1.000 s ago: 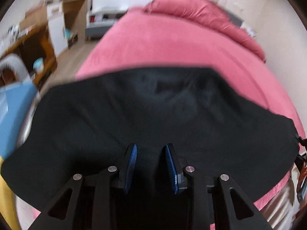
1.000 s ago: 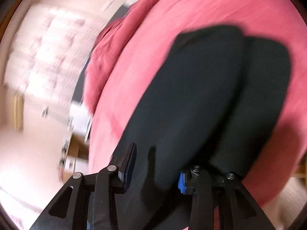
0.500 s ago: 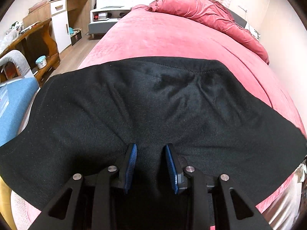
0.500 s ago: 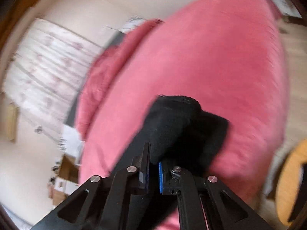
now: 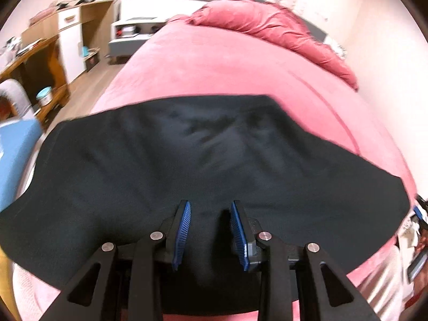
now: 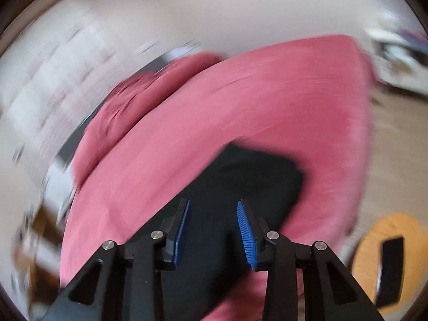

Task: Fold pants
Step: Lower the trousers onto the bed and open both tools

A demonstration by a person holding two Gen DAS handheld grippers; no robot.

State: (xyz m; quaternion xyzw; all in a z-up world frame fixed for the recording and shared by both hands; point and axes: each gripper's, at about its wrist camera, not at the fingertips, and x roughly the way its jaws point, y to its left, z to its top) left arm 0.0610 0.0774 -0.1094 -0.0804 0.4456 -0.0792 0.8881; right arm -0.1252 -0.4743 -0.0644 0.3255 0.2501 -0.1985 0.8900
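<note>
While spread, pants [image 5: 214,160] on bed [image 5: 227,72]

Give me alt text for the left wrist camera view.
Black pants lie spread across a pink bed, filling the lower frame. The left gripper hangs over them, blue pads apart. Wooden shelves stand at left.
</note>
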